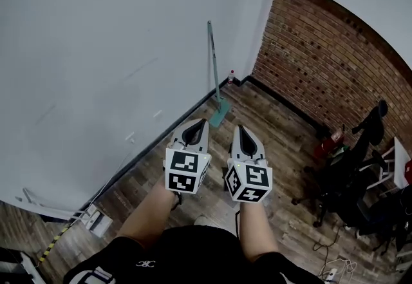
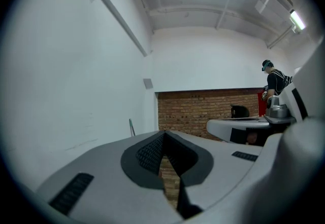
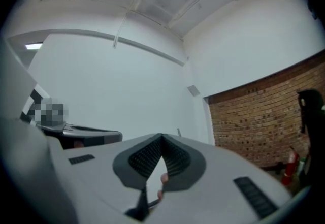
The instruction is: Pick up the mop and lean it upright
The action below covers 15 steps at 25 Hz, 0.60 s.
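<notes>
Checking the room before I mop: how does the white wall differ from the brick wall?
The white wall is smooth and plain; the brick wall is bare red brick. The mop stands against the white wall, a black office chair near the brick wall. Both meet the wooden floor at a dark baseboard.

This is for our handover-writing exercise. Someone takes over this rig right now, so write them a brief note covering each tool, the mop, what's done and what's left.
Left tool: shut, empty, held out in front, clear of the mop.
Right tool: shut, empty, alongside the left one.
Mop: leaning upright against the white wall, with its head on the wooden floor near the brick corner.
Done: the mop appears to be set upright and released.
Left: nothing obvious; perhaps check that the lean is stable.
</notes>
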### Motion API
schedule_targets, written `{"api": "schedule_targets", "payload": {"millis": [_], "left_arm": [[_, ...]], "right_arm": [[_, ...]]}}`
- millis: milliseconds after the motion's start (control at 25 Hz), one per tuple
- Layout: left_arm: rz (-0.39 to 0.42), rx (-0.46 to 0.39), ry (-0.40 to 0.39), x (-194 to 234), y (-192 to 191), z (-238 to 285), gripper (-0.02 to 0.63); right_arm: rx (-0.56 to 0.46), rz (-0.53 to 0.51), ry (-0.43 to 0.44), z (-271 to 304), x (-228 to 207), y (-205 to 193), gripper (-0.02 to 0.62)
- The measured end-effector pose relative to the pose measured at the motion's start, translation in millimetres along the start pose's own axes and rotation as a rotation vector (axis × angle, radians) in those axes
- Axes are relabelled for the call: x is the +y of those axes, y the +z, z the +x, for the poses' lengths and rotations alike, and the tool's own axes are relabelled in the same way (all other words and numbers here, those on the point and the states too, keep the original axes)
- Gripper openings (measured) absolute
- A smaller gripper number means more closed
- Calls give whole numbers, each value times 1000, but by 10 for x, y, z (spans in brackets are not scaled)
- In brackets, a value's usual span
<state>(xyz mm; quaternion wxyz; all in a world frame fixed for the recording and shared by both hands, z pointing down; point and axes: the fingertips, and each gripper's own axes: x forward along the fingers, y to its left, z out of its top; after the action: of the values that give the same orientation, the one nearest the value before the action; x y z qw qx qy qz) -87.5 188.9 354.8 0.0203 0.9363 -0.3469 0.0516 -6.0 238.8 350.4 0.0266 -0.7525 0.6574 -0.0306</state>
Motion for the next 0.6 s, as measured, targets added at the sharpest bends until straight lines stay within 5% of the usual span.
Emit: {"api": "schedule_targets", "payload": {"millis": [600], "left_arm": [[-45,53,44,412,-155,1318,-6]], "right_arm": [[65,17,81,1228,-585,-215,9]]}}
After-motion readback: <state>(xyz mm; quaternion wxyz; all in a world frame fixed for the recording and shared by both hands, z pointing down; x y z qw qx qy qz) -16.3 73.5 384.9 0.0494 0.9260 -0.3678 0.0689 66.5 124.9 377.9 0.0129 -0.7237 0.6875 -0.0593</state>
